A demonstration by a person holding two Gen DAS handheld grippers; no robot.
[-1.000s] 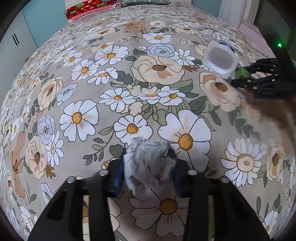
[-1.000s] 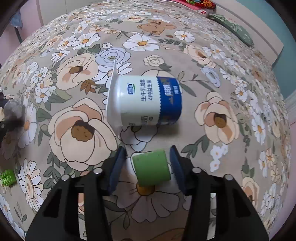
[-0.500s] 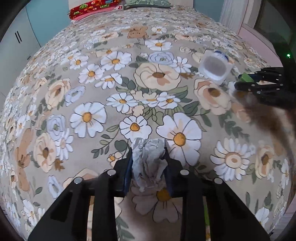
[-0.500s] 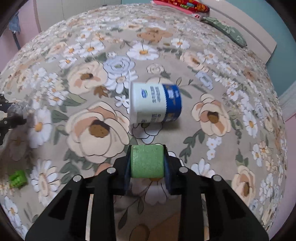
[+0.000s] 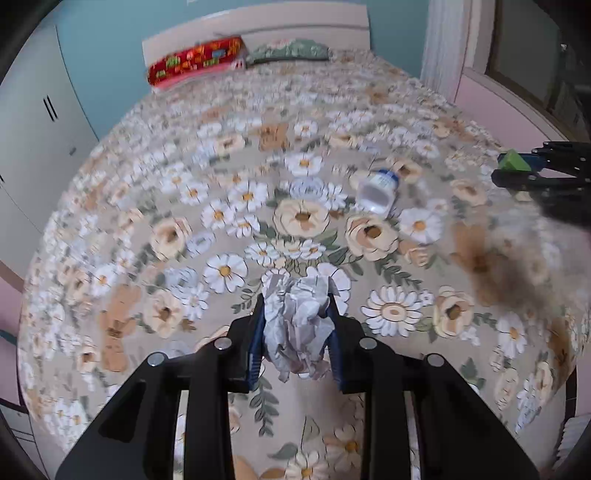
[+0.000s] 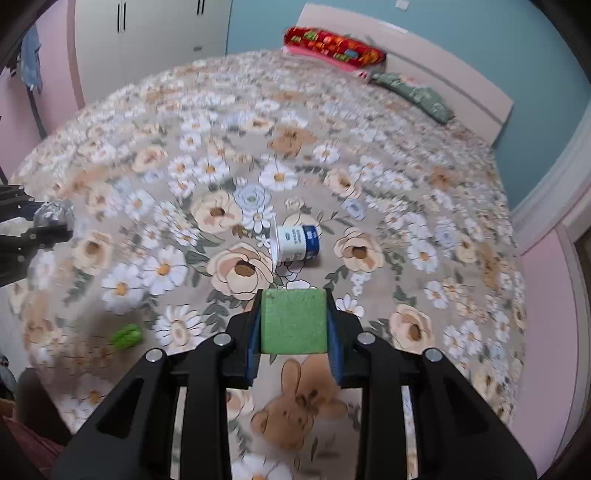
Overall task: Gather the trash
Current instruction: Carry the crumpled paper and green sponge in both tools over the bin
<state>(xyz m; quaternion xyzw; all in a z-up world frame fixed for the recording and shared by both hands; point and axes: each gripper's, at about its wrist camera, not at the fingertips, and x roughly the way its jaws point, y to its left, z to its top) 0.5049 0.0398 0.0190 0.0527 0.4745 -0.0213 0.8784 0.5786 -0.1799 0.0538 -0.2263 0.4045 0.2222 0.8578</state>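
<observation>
My left gripper (image 5: 295,325) is shut on a crumpled white paper wad (image 5: 297,328) and holds it above the flowered bed cover. My right gripper (image 6: 293,321) is shut on a green foam block (image 6: 293,321), also lifted off the bed. A white and blue yogurt cup (image 6: 295,249) lies on its side on the cover beyond the block; it also shows in the left wrist view (image 5: 376,190). A small green piece (image 6: 127,336) lies on the cover at the lower left. The right gripper with its block (image 5: 513,162) shows at the right edge of the left wrist view.
The flowered bed cover (image 6: 424,206) fills both views. A red patterned pillow (image 5: 195,62) and a green pillow (image 5: 288,50) lie by the headboard. White wardrobes (image 6: 147,33) stand beyond the bed. A pink wall (image 6: 546,332) runs along the right side.
Both grippers have closed on their loads and risen well above the bed. The yogurt cup now looks smaller and farther away in both views.
</observation>
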